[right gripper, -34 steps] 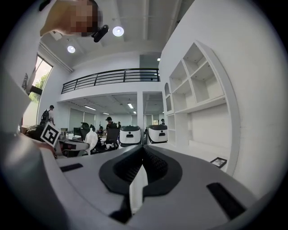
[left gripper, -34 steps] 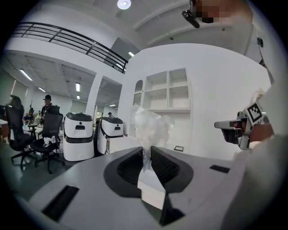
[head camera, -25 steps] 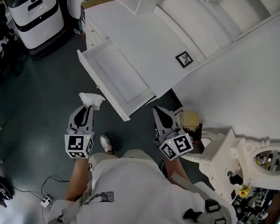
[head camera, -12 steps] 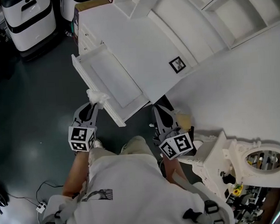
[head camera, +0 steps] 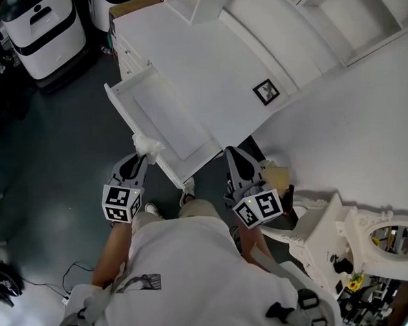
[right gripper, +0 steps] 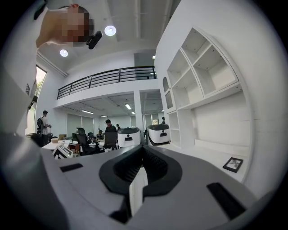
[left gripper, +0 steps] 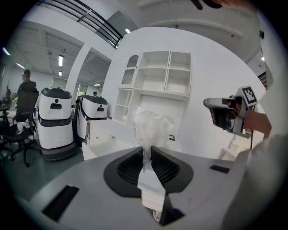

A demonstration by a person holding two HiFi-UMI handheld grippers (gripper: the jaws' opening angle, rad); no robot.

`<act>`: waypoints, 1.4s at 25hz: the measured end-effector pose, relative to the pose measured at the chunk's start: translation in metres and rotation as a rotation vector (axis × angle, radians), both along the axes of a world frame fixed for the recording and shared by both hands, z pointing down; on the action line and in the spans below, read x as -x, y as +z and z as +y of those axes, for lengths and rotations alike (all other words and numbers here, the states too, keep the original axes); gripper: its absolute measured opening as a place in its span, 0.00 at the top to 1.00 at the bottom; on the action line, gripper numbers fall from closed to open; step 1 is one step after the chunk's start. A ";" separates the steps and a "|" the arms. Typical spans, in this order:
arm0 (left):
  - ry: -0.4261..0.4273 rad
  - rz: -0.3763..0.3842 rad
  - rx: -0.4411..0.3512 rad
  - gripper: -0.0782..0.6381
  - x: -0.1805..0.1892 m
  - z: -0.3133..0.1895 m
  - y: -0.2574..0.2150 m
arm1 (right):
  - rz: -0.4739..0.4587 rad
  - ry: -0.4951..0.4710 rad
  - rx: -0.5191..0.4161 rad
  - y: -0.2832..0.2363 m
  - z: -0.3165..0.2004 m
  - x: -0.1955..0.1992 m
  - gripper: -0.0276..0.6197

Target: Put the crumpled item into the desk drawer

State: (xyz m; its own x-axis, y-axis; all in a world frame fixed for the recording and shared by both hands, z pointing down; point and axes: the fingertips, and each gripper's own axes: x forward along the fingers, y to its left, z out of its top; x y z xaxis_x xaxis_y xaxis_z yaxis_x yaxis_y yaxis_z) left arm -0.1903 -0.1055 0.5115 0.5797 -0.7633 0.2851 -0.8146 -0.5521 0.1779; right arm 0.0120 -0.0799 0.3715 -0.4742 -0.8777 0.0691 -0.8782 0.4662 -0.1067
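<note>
- Brought in against the front panel since a second ago: crumpled item, now at the rim of the open drawer.
- Pinched between the narrow jaws of left gripper, poking ahead of the tips; drawer cavity just beyond, up and right.
- Right gripper closed, empty, farther off.

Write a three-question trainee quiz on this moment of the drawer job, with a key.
1. Fill in: the right gripper has its jaws ____, with nothing between them.
2. The crumpled item is pinched by: A) the left gripper; B) the right gripper; C) neither.
3. True or false: the desk drawer stands pulled open.

Key: 1 shut; 2 A; 3 true.
</note>
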 end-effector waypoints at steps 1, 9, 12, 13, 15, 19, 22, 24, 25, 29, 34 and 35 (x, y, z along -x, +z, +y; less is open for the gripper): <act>-0.005 -0.007 -0.004 0.80 -0.004 -0.005 -0.001 | -0.006 -0.012 -0.007 0.000 -0.007 -0.003 0.94; -0.041 -0.051 0.045 0.80 -0.040 -0.034 -0.001 | -0.058 -0.111 -0.022 -0.006 -0.066 -0.025 0.94; -0.076 -0.055 0.062 0.80 -0.050 -0.048 0.004 | -0.069 -0.143 0.003 0.004 -0.079 -0.034 0.94; -0.083 -0.058 0.069 0.80 -0.054 -0.051 0.007 | -0.072 -0.148 0.016 0.009 -0.083 -0.039 0.94; -0.087 -0.070 0.092 0.80 -0.064 -0.056 0.015 | -0.081 -0.158 0.038 0.018 -0.090 -0.048 0.94; -0.091 -0.094 0.162 0.80 -0.079 -0.064 0.034 | -0.085 -0.194 0.064 0.031 -0.105 -0.058 0.94; -0.079 -0.122 0.227 0.80 -0.089 -0.075 0.052 | -0.094 -0.220 0.079 0.041 -0.117 -0.062 0.94; -0.079 -0.146 0.267 0.80 -0.093 -0.083 0.067 | -0.099 -0.238 0.086 0.045 -0.123 -0.063 0.94; -0.082 -0.160 0.285 0.80 -0.094 -0.086 0.074 | -0.101 -0.248 0.091 0.047 -0.125 -0.064 0.94; -0.100 -0.198 0.338 0.80 -0.101 -0.102 0.105 | -0.104 -0.275 0.113 0.058 -0.135 -0.070 0.94; -0.116 -0.223 0.387 0.80 -0.107 -0.118 0.132 | -0.105 -0.309 0.131 0.068 -0.147 -0.069 0.94; -0.120 -0.231 0.397 0.80 -0.108 -0.121 0.137 | -0.105 -0.316 0.133 0.069 -0.149 -0.069 0.94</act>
State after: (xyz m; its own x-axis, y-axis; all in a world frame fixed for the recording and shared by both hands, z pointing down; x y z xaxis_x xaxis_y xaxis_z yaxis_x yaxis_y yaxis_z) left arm -0.0827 -0.2261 0.6482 0.3809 -0.6271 0.6795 -0.9117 -0.3772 0.1630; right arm 0.0813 -0.2288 0.4406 -0.7313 -0.6732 0.1095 -0.6740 0.6889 -0.2666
